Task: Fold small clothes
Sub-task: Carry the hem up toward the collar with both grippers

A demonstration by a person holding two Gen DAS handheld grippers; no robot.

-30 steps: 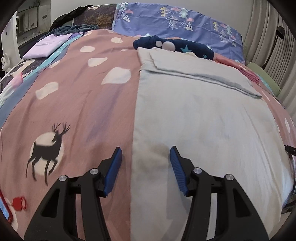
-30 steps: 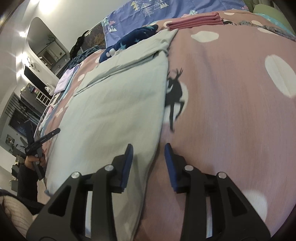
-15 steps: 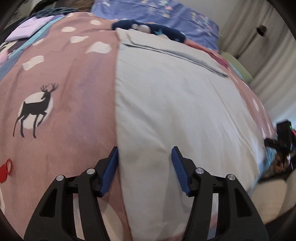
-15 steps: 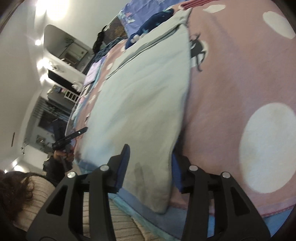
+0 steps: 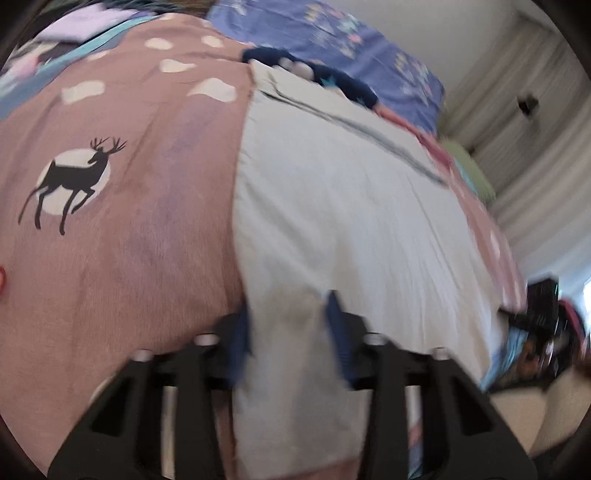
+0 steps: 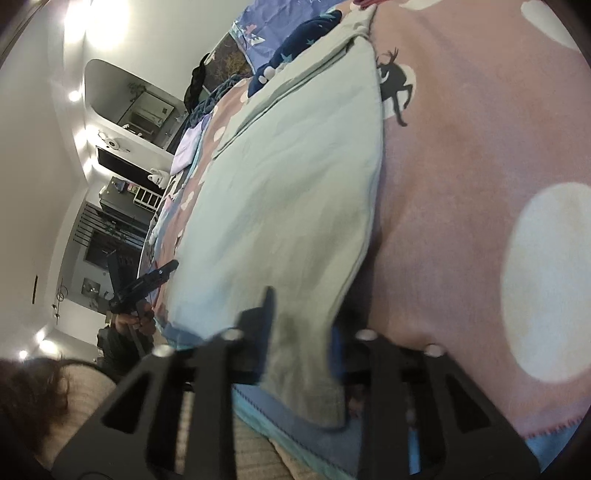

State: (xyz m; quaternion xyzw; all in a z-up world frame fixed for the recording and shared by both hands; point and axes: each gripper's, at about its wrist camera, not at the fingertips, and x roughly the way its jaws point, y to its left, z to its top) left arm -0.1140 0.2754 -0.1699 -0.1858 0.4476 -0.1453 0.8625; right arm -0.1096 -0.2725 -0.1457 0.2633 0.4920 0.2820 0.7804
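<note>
A pale grey-green garment (image 5: 343,206) lies flat on the pink deer-print blanket (image 5: 122,229), with its far end folded over. My left gripper (image 5: 290,332) straddles the garment's near left corner, its blue fingers still apart with cloth between them. In the right wrist view the same garment (image 6: 280,206) runs away from me. My right gripper (image 6: 304,332) straddles its near right corner at the bed's front edge, fingers apart with cloth between them. The left gripper also shows in the right wrist view (image 6: 144,284).
A navy star-print cloth (image 5: 314,74) and a blue tree-print pillow (image 5: 351,48) lie at the far end. A lilac folded garment (image 5: 92,22) sits far left. Curtains (image 5: 535,147) hang to the right. The blanket's blue edge (image 6: 295,417) marks the bed's front.
Both grippers have dropped back to the garment's near corners at the bed edge. Their fingers have narrowed around the cloth. The views are now blurred by motion.
</note>
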